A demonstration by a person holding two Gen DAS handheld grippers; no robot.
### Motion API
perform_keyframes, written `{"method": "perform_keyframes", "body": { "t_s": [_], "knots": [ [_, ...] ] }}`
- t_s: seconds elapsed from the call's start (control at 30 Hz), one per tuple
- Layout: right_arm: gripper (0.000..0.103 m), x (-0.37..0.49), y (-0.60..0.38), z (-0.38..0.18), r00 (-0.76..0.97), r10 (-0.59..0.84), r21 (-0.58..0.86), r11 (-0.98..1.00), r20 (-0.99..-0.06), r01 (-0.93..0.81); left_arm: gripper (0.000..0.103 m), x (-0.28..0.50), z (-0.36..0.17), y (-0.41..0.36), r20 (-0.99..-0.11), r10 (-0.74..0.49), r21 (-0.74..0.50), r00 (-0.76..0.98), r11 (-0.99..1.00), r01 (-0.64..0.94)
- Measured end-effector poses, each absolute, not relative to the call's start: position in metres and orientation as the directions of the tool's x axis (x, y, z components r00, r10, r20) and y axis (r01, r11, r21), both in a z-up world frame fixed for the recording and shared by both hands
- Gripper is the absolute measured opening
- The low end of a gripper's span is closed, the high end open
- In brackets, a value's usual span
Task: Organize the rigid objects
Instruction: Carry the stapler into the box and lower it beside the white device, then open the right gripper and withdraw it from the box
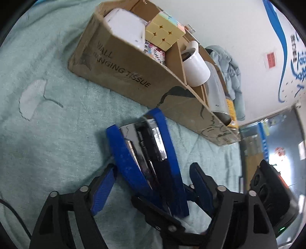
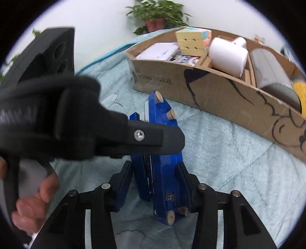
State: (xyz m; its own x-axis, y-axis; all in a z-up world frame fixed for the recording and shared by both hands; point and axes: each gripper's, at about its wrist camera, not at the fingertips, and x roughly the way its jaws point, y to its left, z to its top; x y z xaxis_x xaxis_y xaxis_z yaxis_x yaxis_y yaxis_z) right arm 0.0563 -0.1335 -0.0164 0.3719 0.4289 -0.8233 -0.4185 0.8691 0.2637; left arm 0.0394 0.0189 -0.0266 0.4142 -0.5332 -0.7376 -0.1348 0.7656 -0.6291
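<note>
A blue stapler (image 1: 145,153) with chrome and black parts stands on its side on the pale green quilt (image 1: 57,115). My left gripper (image 1: 153,168) straddles it with the jaws open; bedding shows between its right finger and the stapler. In the right wrist view the stapler (image 2: 158,172) shows its base with round tan feet, and my right gripper (image 2: 155,164) is shut on it, both pads against its sides. One black finger of the left gripper (image 2: 153,138) crosses in front of the stapler there.
A long cardboard box (image 1: 124,76) with dividers lies just beyond the stapler. It holds a white case, a pastel cube (image 1: 164,32), a white mug (image 1: 195,65) and a grey bottle (image 1: 216,92). A hand (image 2: 38,201) is at lower left and a potted plant (image 2: 158,13) stands behind.
</note>
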Motion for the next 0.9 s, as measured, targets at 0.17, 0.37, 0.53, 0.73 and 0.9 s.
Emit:
{"method": "perform_keyframes", "body": {
  "t_s": [0.17,0.37,0.53,0.73,0.9],
  "knots": [
    [0.037,0.059,-0.138,-0.004,0.362,0.504,0.362,0.845,-0.784,-0.394,0.057,0.037,-0.015,0.012,-0.745,-0.520,-0.608,0.417,0.787,-0.104],
    [0.036,0.069,-0.131,0.026,0.418,0.503,0.337,0.847,-0.756,-0.411,0.056,0.043,0.034,0.013,-0.724,-0.475,-0.568,0.500,0.822,-0.043],
    [0.036,0.098,-0.129,0.064,0.492,0.495,0.295,0.854,-0.716,-0.429,0.056,0.072,0.078,0.026,-0.690,-0.457,-0.544,0.561,0.839,0.015],
    [0.036,0.158,-0.133,0.077,0.501,0.474,0.304,0.871,-0.724,-0.386,0.057,0.143,0.091,0.044,-0.692,-0.472,-0.542,0.545,0.840,0.040],
    [0.037,0.187,-0.127,0.066,0.490,0.440,0.316,0.894,-0.753,-0.317,0.057,0.200,0.069,0.052,-0.714,-0.514,-0.565,0.475,0.824,0.043]
  ]
}}
